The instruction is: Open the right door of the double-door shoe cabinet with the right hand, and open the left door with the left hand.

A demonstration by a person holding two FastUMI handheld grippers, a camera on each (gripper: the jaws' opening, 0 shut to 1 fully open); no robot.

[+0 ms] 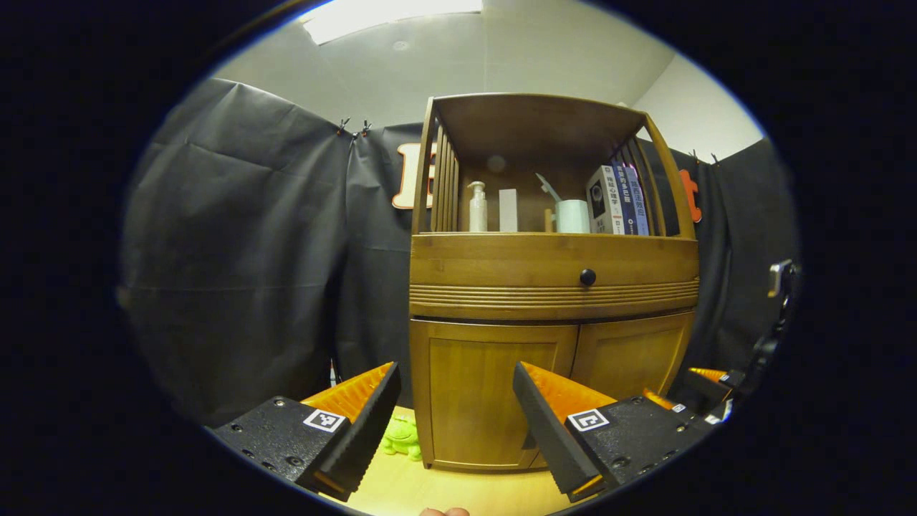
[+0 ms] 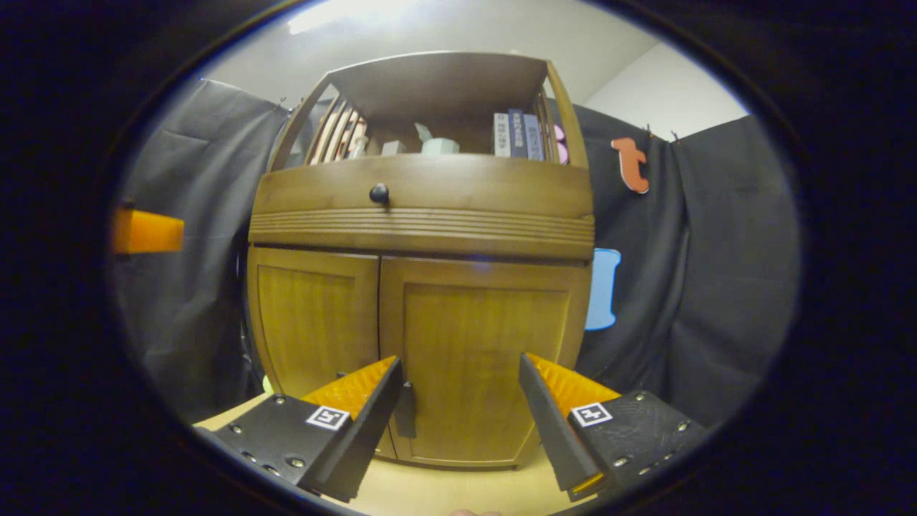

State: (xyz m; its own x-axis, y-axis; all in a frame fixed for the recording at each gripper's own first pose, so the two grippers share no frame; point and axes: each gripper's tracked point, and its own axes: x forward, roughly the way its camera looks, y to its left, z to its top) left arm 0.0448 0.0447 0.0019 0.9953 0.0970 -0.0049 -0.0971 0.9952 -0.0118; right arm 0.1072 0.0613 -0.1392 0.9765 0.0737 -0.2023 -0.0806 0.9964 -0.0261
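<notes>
We see the wooden shoe cabinet (image 1: 551,287) standing on a pale floor against the booth's black cloth wall, its two lower doors both closed. In the left gripper view the left door (image 1: 494,394) faces us between the fingers of the left gripper (image 1: 457,401), which hangs short of the panel with its fingers spread wide and nothing between them. In the right gripper view the right door (image 2: 480,358) sits straight ahead of the right gripper (image 2: 458,398), its fingers likewise parted and empty; a dark handle (image 2: 406,410) shows low on that door's inner edge, just beside the gripper's left finger. Above the doors runs a drawer front with a round dark knob (image 1: 587,276). The open shelf on top carries a pump bottle (image 1: 478,208), a white cup (image 1: 572,216) and a row of books (image 1: 620,201). A small green toy (image 1: 402,437) lies on the floor at the cabinet's left foot.
</notes>
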